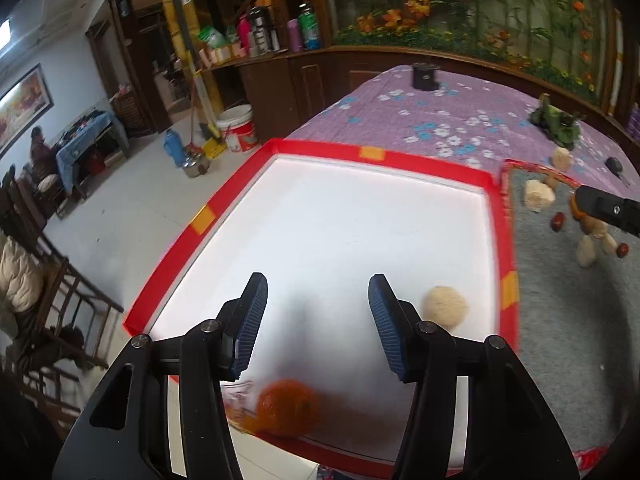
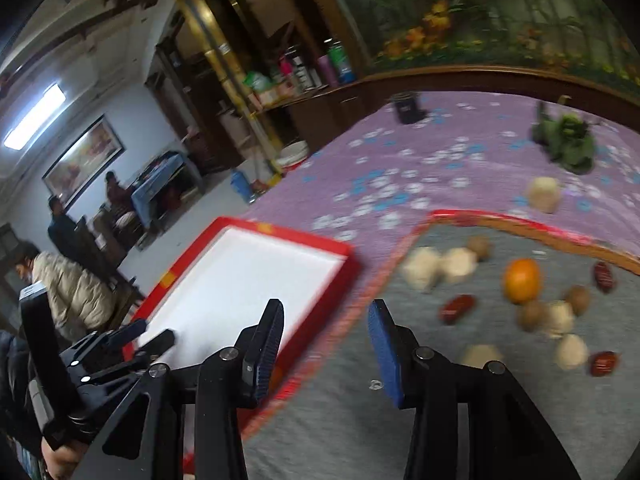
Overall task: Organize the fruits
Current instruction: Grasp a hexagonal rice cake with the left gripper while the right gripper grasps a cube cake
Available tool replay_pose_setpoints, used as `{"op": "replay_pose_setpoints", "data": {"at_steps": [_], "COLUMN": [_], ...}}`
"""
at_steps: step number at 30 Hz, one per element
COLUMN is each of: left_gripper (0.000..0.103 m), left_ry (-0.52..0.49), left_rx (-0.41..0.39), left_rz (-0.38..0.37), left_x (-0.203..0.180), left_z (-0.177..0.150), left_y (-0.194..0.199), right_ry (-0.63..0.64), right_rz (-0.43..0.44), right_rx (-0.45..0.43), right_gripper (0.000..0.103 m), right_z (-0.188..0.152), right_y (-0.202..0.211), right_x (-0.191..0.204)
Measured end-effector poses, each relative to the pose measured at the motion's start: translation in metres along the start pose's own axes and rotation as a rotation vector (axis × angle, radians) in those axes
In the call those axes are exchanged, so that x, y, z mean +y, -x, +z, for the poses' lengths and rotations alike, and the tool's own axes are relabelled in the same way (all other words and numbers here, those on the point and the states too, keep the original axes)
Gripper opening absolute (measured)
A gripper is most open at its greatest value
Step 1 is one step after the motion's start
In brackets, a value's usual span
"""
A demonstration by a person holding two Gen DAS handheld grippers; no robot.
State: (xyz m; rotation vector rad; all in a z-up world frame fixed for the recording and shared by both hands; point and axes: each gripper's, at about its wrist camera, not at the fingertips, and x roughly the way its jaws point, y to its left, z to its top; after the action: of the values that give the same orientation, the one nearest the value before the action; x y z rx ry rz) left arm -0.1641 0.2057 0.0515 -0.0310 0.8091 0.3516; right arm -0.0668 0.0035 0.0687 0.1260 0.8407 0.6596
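A red-rimmed white tray [image 1: 320,146] lies on the table with a pale round fruit [image 1: 445,306] and a blurred orange [image 1: 288,406] in it. My left gripper [image 1: 318,292] hangs open over the tray. Nothing is between its pads, and the orange sits below and behind them. To the right, a grey mat [image 2: 360,420] holds another orange [image 2: 521,280], red dates [image 2: 458,308], pale fruits [image 2: 424,268] and walnuts [image 2: 578,299]. My right gripper [image 2: 326,320] is open and empty above the mat's left border, beside the tray [image 2: 288,232].
A purple floral cloth [image 1: 460,112] covers the table. On it stand a black cylinder [image 1: 425,76] and a green toy [image 1: 556,120]. One pale fruit [image 1: 561,158] and a key [image 1: 614,166] lie off the mat. People and chairs are at far left.
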Motion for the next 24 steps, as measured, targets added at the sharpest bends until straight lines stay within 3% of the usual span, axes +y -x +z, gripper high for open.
{"op": "replay_pose_setpoints", "data": {"at_steps": [7,11,16,22,24], "left_gripper": [0.053,0.053,0.053,0.053,0.053], "left_ry": [-0.126,-0.209,-0.305,-0.343,-0.346], "left_rx": [-0.052,-0.039,-0.015,0.015,0.027], "left_rz": [-0.124,-0.218,-0.297,-0.341,-0.352], "left_x": [-0.058,-0.108,-0.163,-0.190,-0.193], "left_z": [0.011,0.017,0.017,0.008,0.007], "left_y": [0.021,0.020,0.012,0.007,0.004], "right_ry": [-0.193,-0.317,-0.236,-0.124,-0.079], "right_rz": [-0.139,-0.119,-0.065,-0.199,-0.300], "right_rx": [-0.049,-0.082,-0.040,0.037,0.039], "right_gripper": [0.043,0.043,0.043,0.044,0.044], "right_z": [-0.016,-0.027,-0.024,-0.025,-0.025], "right_y": [0.057,0.075,0.060,0.028,0.024], "right_x": [-0.104,-0.143,-0.130,-0.118,-0.117]}}
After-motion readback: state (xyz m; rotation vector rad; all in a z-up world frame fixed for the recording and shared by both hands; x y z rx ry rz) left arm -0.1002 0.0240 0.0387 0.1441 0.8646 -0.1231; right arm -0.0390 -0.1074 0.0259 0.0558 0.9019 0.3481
